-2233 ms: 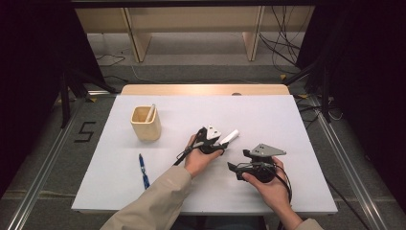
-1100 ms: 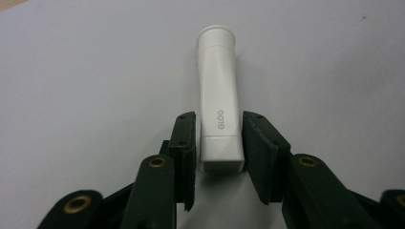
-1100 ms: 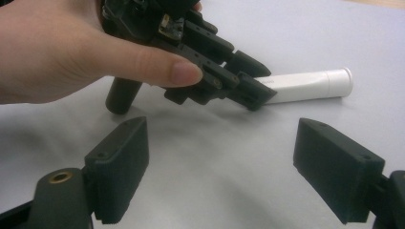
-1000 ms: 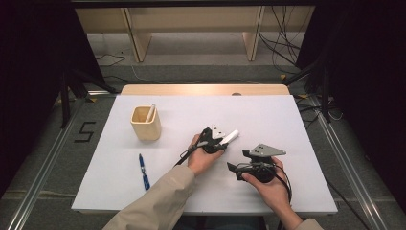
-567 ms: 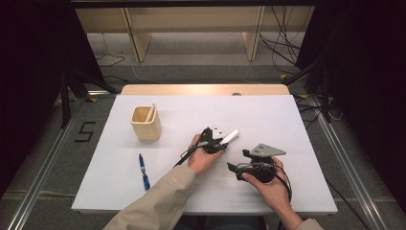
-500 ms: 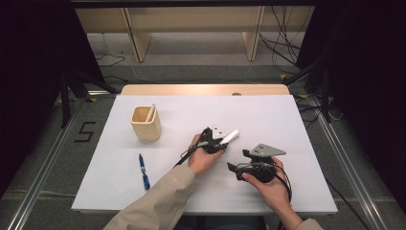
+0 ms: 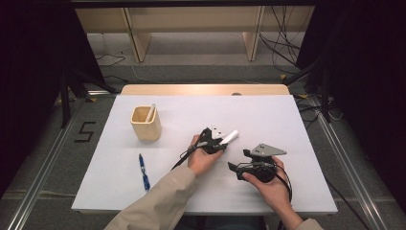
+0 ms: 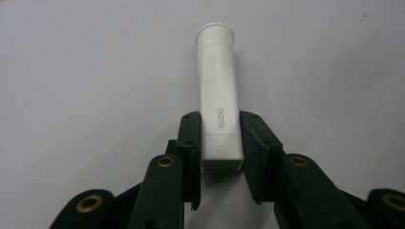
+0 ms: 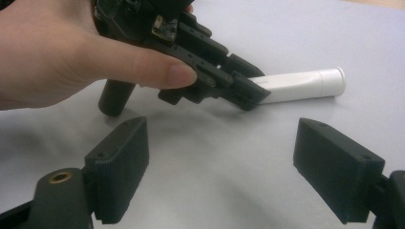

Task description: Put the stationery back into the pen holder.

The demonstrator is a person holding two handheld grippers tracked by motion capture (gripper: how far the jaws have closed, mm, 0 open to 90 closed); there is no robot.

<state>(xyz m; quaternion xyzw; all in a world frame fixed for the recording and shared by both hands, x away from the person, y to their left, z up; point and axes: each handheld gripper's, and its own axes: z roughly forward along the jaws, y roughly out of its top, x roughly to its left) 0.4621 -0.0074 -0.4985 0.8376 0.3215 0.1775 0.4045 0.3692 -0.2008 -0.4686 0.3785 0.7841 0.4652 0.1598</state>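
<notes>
A white tube (image 8: 217,71) marked GLOO lies pointing away over the white table top (image 7: 287,124). My left gripper (image 8: 220,119) is shut on its near end, a black pad against each side. In the high view the left gripper (image 7: 219,140) is at the table's middle and the tube (image 7: 231,136) sticks out to the upper right. My right gripper (image 9: 219,162) stands open and empty, its jaws wide apart, just short of the left gripper (image 9: 248,95) and the tube (image 9: 305,83). A hand holds the right gripper (image 7: 238,160) to the right of the left one.
A wooden cup (image 7: 146,123) with a white stick (image 7: 151,113) in it stands at the left of the table. A blue pen (image 7: 143,171) lies nearer the front edge on the left. Table legs and cables are on the floor behind.
Since the earliest frame my left gripper has edged slightly toward the tube and its jaws have drawn in on it. The right hand has kept still.
</notes>
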